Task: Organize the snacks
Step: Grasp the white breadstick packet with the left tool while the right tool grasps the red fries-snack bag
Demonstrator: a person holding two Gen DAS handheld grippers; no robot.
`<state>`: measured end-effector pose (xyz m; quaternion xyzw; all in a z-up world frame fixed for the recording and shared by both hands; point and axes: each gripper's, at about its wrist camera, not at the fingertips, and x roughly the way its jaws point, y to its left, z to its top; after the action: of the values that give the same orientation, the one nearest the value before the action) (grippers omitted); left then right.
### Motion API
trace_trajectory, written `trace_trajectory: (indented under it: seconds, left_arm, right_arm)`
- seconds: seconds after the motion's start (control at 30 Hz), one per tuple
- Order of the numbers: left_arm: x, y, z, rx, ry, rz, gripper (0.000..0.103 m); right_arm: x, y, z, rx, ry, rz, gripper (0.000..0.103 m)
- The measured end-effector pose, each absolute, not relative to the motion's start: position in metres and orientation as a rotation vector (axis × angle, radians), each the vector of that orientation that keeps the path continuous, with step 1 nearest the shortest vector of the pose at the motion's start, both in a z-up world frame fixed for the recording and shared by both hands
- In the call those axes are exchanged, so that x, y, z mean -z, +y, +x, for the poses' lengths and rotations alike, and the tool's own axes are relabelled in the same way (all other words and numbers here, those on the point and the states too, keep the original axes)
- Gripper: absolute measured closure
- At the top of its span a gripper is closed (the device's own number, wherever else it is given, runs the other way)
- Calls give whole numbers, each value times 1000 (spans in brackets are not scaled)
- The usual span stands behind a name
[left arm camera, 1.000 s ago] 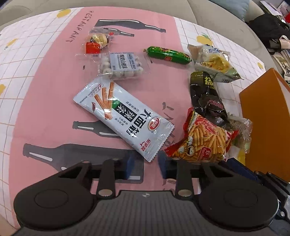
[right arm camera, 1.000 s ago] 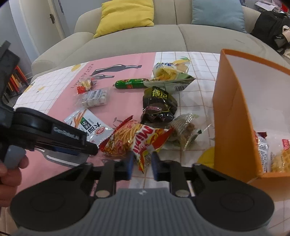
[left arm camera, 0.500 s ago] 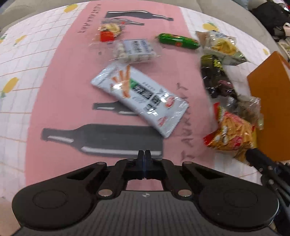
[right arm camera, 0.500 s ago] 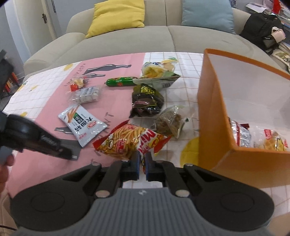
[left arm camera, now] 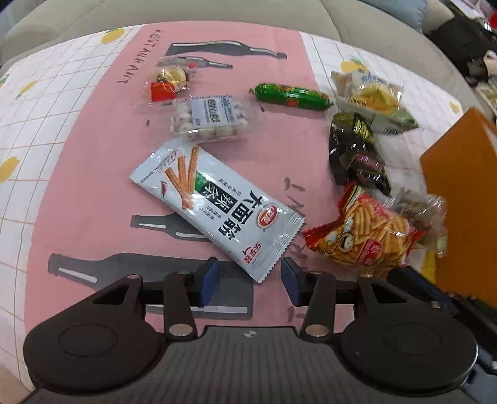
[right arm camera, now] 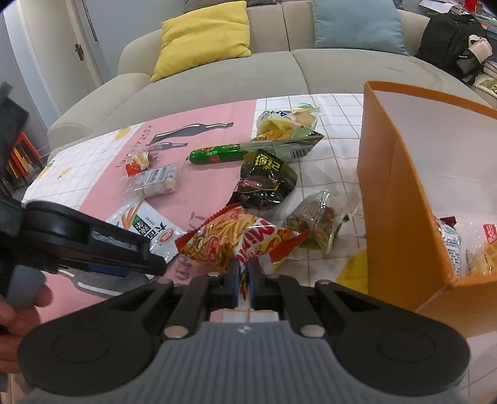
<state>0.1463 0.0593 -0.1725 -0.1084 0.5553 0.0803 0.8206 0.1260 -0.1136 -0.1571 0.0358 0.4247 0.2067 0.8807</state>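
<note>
Between the blue pads of the right gripper (right arm camera: 243,281), the crimped edge of a red and yellow chip bag (right arm camera: 226,241) is pinched, the jaws closed down onto the foil. The bag's far end is seen resting on the tablecloth (right arm camera: 102,155), just beside a clear packet of brown snacks (right arm camera: 320,216) whose label cannot be read. To the right, an orange box (right arm camera: 394,192) is cut off by the frame edge; inside it a few wrapped snacks (right arm camera: 453,245) are partly hidden by its wall.

The left gripper (left arm camera: 250,281) is seen with its jaws opening. The lower corner of a white snack packet (left arm camera: 214,208) lies between the pads, which stand clear of it on both sides, so nothing is gripped. In the right wrist view this gripper is seen from the side and its fingers cover part of the packet; the hand (right arm camera: 18,307) holding it is cut off at the left edge.

Farther out, a dark crumpled bag (left arm camera: 357,152), a green sausage (left arm camera: 292,96), a pale chip bag (left arm camera: 372,99), a clear pack of white balls (left arm camera: 208,119) and a small clear packet with a red piece (left arm camera: 169,84) are spread over the cloth. Beyond the table, a sofa (right arm camera: 279,71) with a yellow cushion (right arm camera: 202,40) and a blue cushion (right arm camera: 357,26) is visible.
</note>
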Motion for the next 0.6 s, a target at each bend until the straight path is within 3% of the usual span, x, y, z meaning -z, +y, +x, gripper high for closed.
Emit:
trace_trajectory:
  seconds: [0.07,0.17,0.23,0.53,0.6]
  left_arm:
    - [174,55,146,-164,1161,-193,67]
    - [175,59,145,-166,1165,-204,97]
    - [175,63,143,-143,1182,-227,103]
    - [169,74,119,-125,1222,-253,103]
    - [166,79,123,-151,1204,-300,90]
  right_arm:
    - [158,-113,126,-434,883,70,100]
    - [160,-114,126,-437,882,68,100]
    - [160,-115,126,-437,882,69,100]
    - [159,-117,123,-423,882,66,100]
    - [159,-116,124,-420,880,70,100]
